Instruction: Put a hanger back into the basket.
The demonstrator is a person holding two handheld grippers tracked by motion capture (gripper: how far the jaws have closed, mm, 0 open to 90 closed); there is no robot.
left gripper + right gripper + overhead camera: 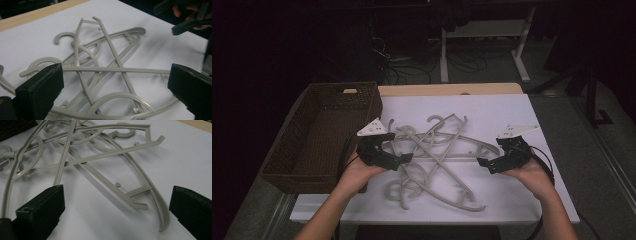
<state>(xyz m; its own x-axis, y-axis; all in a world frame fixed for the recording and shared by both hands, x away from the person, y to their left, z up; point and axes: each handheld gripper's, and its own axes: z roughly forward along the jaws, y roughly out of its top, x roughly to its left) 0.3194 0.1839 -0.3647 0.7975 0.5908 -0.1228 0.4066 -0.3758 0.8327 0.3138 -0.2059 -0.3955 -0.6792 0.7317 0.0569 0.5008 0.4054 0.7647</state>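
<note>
The pile of grey hangers (437,155) lies tangled on the white surface (532,112), between both sets of fingers. The left gripper (406,158) gapes wide with hanger bars between its fingers (40,87); the right gripper (483,163) is likewise spread, holding nothing, hanger ends just ahead of its fingers (42,207).

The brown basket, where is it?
In the high view the brown basket sits on the table's left side, just left of the tangled hangers and beside the left gripper.
</note>
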